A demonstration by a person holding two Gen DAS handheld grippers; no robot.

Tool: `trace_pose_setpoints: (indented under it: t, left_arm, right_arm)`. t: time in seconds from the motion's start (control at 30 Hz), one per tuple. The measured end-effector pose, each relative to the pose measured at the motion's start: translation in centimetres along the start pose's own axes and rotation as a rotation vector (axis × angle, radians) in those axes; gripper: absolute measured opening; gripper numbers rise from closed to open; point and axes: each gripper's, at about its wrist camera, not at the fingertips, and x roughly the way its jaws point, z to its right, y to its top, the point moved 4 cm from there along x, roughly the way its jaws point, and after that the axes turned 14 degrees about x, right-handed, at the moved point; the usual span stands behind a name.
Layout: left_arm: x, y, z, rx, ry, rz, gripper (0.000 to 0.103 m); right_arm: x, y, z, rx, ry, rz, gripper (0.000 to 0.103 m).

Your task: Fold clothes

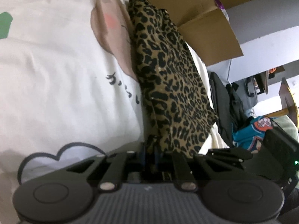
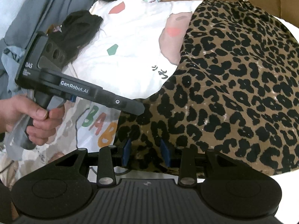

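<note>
Cluttered bedding carries the leopard-print garment [image 2: 233,74]; left hand-held gripper [image 1: 151,149] clamps its edge, right hand-held gripper [image 2: 146,149] straddles cloth, jaws apart. A thin pinch could slip.

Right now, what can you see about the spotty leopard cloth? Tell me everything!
The leopard cloth is thin, soft fabric, tan with black spots. It lies rumpled on the white printed sheet, covering part of its pink cartoon. The left gripper is shut on its near corner, bunching it. The right gripper's blue pads straddle its edge.
</note>
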Motion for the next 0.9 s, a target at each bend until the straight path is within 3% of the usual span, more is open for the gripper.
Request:
trace_pose_setpoints:
  t: [0.17, 0.43, 0.6, 0.73, 0.77, 0.8, 0.9]
  left_arm:
    - [0.7, -0.9, -0.9, -0.064, -0.037, -0.023, 0.029]
    - [1.4, -3.2, -0.7, -0.191, -0.181, -0.016, 0.032]
    - [2.2, -4.2, -0.1, -0.228, -0.224, -0.027, 0.032]
    - [2.6, -4.8, 0.4, -0.251, -0.231, -0.024, 0.027]
    - [2.6, -4.9, 0.5, -0.229, -0.206, -0.027, 0.012]
    - [2.6, -4.9, 0.7, -0.203, -0.178, -0.031, 0.007]
    - [2.1, -5.1, 0.9, -0.211, -0.166, -0.014, 0.007]
  right_arm:
    - [0.8, -0.3, 0.0, -0.075, -0.054, -0.024, 0.041]
    - [0.8, -0.9, 0.5, -0.09, -0.064, -0.028, 0.041]
    - [0.6, -0.9, 0.6, -0.075, -0.063, -0.025, 0.041]
    - [0.1, -0.9, 0.6, -0.056, -0.068, -0.027, 0.041]
    - [-0.1, -1.0, 0.6, -0.055, -0.068, -0.028, 0.041]
    - [-0.4, -1.0, 0.6, -0.057, -0.06, -0.028, 0.041]
    - [-1.3, -1.1, 0.8, -0.042, -0.038, -0.022, 0.041]
